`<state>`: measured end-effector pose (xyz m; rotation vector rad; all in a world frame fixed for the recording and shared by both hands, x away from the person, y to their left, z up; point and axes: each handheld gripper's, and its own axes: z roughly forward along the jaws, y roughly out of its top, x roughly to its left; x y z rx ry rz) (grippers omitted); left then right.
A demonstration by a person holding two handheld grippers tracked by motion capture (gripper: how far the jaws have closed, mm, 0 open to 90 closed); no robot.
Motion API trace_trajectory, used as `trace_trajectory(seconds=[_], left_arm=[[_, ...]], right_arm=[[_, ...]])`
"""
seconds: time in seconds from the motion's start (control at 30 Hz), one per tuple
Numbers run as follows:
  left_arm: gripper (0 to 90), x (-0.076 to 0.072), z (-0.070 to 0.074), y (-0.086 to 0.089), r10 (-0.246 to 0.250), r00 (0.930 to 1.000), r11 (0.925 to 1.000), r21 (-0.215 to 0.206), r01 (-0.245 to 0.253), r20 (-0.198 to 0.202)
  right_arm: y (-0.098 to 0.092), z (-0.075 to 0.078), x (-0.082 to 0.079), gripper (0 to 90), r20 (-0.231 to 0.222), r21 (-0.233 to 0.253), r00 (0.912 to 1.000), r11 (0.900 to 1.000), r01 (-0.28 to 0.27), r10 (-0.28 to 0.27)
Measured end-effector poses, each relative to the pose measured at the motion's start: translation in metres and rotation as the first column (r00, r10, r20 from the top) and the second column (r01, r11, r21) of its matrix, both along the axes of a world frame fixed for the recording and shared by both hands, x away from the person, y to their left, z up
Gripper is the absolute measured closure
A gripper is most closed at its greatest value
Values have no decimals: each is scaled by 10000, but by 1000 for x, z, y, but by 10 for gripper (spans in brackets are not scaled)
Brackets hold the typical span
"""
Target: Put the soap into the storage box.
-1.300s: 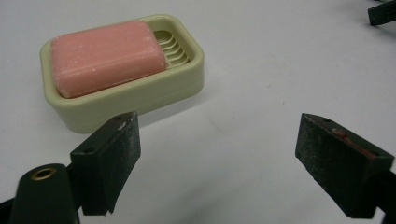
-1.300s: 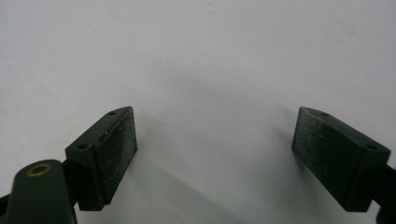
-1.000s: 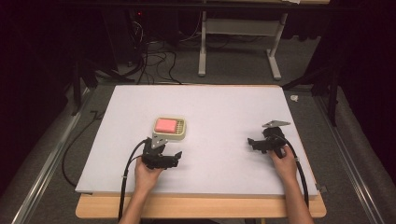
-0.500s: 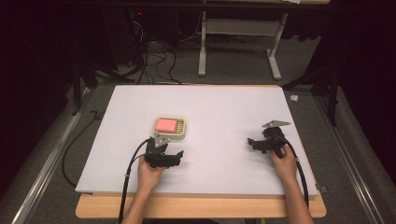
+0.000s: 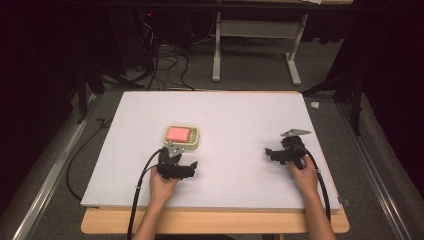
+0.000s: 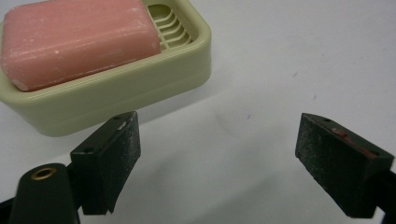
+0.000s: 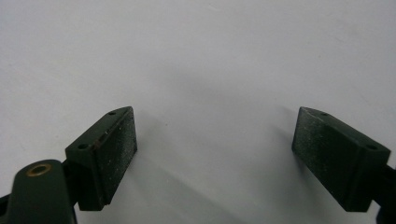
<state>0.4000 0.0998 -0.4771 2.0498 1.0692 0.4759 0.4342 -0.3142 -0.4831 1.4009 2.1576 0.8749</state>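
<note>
Just beside soap dish point(image 6: 140, 88), left gripper point(image 6: 217, 154) (jaws apart)

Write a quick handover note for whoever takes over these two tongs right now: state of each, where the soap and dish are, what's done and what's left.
Left tongs: open, holding nothing, low over the table, just short of the soap dish.
Right tongs: open, holding nothing, over bare table at the right side.
Pink soap: lying in the dish, toward one end, with the ribbed floor showing at the other.
Done: nothing gripped yet.
Left: probably close the left tongs on the soap or dish; the right is free to help.
</note>
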Motion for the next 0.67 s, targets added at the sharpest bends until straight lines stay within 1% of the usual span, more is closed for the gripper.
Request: trace_trajectory(seconds=[0.1,0.17,0.2,0.27,0.4,0.5,0.57,0.67], left_arm=[[149,-2,-3,-4,-30,10000,9991,412,28,51],[149,-4,-8,-7,-26,10000,9986,520,24,27],[150,-4,-10,-8,30,10000,9977,679,-32,31],[149,-5,-9,-9,46,10000,9965,830,-51,58],[148,-3,-10,-8,47,9999,9981,613,-38,-135],[149,0,-11,-5,62,9990,9995,317,-48,-437],[152,-1,-11,-6,54,9995,9990,440,-40,-324],[153,0,-11,-5,55,9993,9992,401,-40,-380]], right_arm=[[0,0,0,144,-5,9,10000,10000,1,-1],[0,0,0,144,-4,4,10000,10000,1,-1],[0,0,0,144,-7,4,10000,10000,7,-6],[0,0,0,144,-3,2,10000,10000,4,-4],[0,0,0,144,4,1,10000,10000,-8,8],[0,0,0,144,-3,3,10000,10000,1,-1],[0,0,0,144,-2,2,10000,10000,0,0],[0,0,0,144,5,3,10000,10000,-10,10]])
